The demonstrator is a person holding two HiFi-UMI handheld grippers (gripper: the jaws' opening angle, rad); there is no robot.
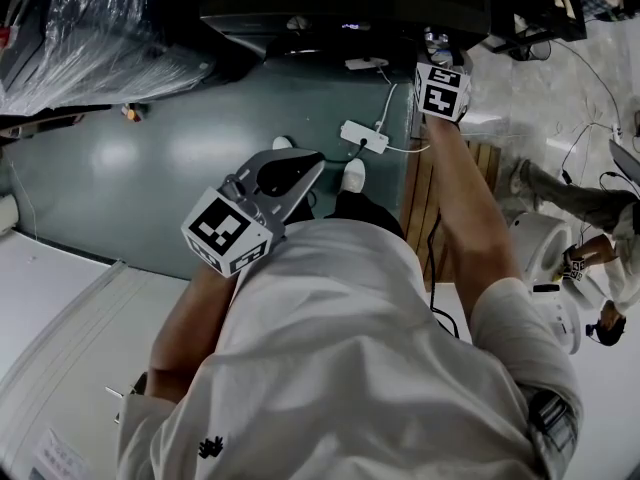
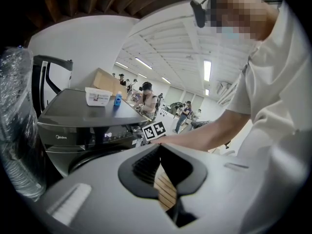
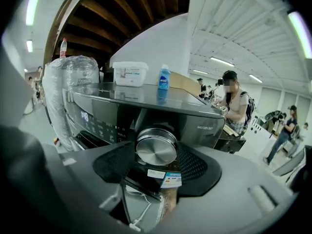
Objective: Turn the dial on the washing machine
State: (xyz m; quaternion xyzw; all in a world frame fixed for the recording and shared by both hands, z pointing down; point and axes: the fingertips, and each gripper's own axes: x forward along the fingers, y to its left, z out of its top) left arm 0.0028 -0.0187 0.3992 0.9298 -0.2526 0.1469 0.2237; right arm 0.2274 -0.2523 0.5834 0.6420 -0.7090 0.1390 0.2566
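Observation:
The dark grey washing machine (image 3: 122,104) fills the right gripper view; its round silver dial (image 3: 156,147) sits on the front panel beside a lit display (image 3: 85,116). My right gripper (image 3: 157,154) is at the dial with a jaw on each side of it, shut on it. In the head view the right gripper (image 1: 436,48) reaches out to the machine's dark front (image 1: 350,13). My left gripper (image 1: 312,165) hangs back over the green floor, shut and holding nothing. In its own view the left gripper (image 2: 160,149) looks past the machine (image 2: 73,116).
A white tub (image 3: 129,73) and a blue bottle (image 3: 164,77) stand on the machine's top. A plastic-wrapped bulk (image 1: 90,28) stands at its left. On the floor lie a white power strip (image 1: 363,136) with cables and a wooden pallet (image 1: 425,203). People stand in the background.

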